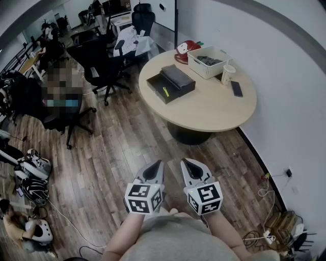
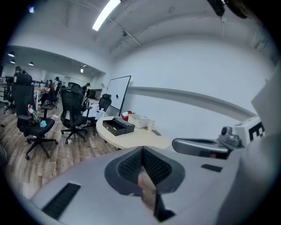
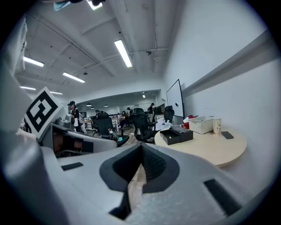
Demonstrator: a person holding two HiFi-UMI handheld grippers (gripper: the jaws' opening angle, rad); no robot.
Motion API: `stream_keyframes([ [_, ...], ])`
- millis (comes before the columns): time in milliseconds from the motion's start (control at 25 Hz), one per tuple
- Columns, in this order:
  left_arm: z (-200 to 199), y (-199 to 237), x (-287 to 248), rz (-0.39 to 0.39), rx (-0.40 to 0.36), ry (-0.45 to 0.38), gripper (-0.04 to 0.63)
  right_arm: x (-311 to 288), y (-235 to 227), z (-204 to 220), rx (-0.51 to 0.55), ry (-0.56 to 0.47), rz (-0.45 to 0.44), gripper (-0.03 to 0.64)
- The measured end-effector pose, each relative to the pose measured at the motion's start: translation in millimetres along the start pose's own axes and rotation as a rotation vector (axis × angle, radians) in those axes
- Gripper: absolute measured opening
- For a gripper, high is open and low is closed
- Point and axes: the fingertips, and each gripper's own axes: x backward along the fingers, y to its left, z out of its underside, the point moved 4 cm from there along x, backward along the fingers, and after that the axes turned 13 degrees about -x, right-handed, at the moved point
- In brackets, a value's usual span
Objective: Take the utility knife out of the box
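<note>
Even, fairly bright indoor light fills all three views. In the left gripper view a long white fluorescent ceiling tube [image 2: 106, 13] burns out to pure white. The right gripper view shows more such tubes, also with glare. The plain white wall [image 2: 197, 79] takes a cool bluish cast. Shadows are soft: in the head view only a dim patch lies under the round pale wooden table [image 1: 214, 109]. Every view bends straight lines strongly toward its edges, and dark corners ring the pictures. The grey plastic left gripper [image 2: 142, 151] and right gripper [image 3: 141, 149], close to their lenses, look soft and grainy, while the distant office is sharper.
</note>
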Motion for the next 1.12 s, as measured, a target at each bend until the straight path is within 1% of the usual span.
stream_keyframes([
  [200,8.6,-17.9,20.3,-0.012,0.007,-0.002,0.002,24.4,9.1,10.4,0.004,0.026,-0.002,0.000],
  [400,15.2,-27.0,31.1,-0.008,0.011,-0.006,0.003,34.5,17.1,14.2,0.019,0.028,-0.003,0.000],
  [600,18.7,-32.4,37.0,-0.006,0.018,-0.004,0.003,40.1,18.3,14.5,-0.023,0.015,-0.022,0.000],
  [680,20.2,-31.6,39.3,-0.013,0.023,-0.003,0.002,39.5,18.0,15.6,-0.050,0.021,-0.034,0.000],
  [840,25.9,-25.3,40.1,-0.031,0.048,0.010,0.002,35.2,21.9,18.7,-0.063,0.050,-0.067,0.000],
  [960,26.5,-19.4,34.2,-0.037,0.058,0.012,0.003,25.6,22.6,19.8,-0.050,0.063,-0.089,0.000],
  [1120,24.6,-7.5,20.2,-0.043,0.060,0.011,0.003,7.7,17.8,18.8,-0.033,0.068,-0.085,0.000],
])
